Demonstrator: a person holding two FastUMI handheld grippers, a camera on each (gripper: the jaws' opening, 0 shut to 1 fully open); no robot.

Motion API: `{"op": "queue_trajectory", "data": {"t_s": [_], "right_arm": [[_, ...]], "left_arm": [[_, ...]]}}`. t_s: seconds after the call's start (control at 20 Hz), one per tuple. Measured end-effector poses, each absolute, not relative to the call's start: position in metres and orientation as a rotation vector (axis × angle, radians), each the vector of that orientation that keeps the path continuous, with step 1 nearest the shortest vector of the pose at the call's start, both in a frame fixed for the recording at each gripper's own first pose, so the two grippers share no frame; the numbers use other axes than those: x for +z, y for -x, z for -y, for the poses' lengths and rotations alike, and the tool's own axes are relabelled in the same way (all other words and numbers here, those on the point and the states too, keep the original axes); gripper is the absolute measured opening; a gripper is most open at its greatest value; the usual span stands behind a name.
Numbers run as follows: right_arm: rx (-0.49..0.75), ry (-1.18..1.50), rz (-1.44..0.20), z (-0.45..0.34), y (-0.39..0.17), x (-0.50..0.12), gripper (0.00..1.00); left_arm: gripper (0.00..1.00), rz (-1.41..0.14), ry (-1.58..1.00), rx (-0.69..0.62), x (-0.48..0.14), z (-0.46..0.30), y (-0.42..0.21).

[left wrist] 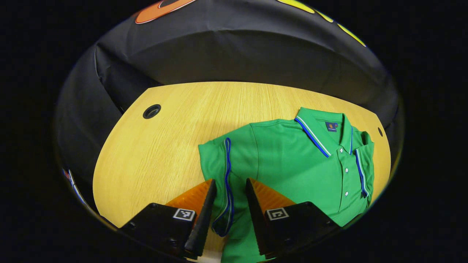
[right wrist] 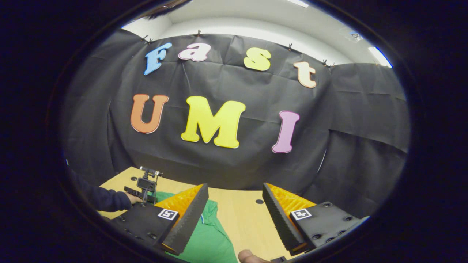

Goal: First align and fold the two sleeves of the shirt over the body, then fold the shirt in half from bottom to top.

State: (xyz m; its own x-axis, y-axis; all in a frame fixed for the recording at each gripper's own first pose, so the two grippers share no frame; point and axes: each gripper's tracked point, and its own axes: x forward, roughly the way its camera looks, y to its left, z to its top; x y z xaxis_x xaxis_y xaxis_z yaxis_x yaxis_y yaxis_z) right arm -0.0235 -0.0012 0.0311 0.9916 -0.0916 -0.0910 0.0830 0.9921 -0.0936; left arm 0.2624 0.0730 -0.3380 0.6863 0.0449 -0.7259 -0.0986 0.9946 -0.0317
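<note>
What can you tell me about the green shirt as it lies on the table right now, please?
The green shirt is a knit-looking polo with blue-and-white trim on collar, placket and sleeve cuffs, plus white buttons. It lies face up on the wooden table. One sleeve is already folded over the body; the other lies between the left gripper fingers, which stand open.

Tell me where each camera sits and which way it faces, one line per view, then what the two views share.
Left gripper view: rides on the left tongs, angled down at the green short-sleeved polo shirt on the light wooden table; its fingers straddle the blue-trimmed sleeve, apart.
Right gripper view: rides on the right tongs, held nearly level, facing the black cloth wall; its open fingers show, a fingertip at the bottom edge, and a dark-sleeved hand farther off.
Shared: the shirt and the table.
</note>
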Motion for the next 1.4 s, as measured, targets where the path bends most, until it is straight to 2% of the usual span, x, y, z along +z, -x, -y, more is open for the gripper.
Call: {"op": "queue_trajectory", "data": {"t_s": [0.1, 0.15, 0.2, 0.35, 0.85, 1.15, 1.4], "right_arm": [[-0.110, 0.078, -0.106, 0.011, 0.027, 0.028, 0.95], [-0.118, 0.077, -0.110, 0.014, 0.028, 0.027, 0.95], [-0.121, 0.075, -0.118, 0.017, 0.029, 0.025, 0.95], [-0.128, 0.066, -0.132, 0.025, 0.035, 0.020, 0.96], [-0.143, 0.044, -0.158, 0.043, 0.042, 0.010, 0.96], [-0.152, 0.022, -0.185, 0.048, 0.044, 0.002, 0.95], [-0.168, 0.030, -0.211, 0.053, 0.044, -0.007, 0.96]], "left_arm": [[0.45, -0.832, 0.050, 0.074, -0.338, -0.073, -0.260], [0.35, -0.842, 0.034, 0.080, -0.337, -0.076, -0.259], [0.19, -0.847, 0.027, 0.077, -0.338, -0.074, -0.259], [0.14, -0.864, -0.006, 0.073, -0.335, -0.071, -0.257], [0.09, -0.812, -0.113, 0.068, -0.295, -0.057, -0.258], [0.09, -0.757, -0.198, 0.018, -0.270, -0.014, -0.264], [0.10, -0.757, -0.297, -0.056, -0.279, 0.036, -0.266]]}}
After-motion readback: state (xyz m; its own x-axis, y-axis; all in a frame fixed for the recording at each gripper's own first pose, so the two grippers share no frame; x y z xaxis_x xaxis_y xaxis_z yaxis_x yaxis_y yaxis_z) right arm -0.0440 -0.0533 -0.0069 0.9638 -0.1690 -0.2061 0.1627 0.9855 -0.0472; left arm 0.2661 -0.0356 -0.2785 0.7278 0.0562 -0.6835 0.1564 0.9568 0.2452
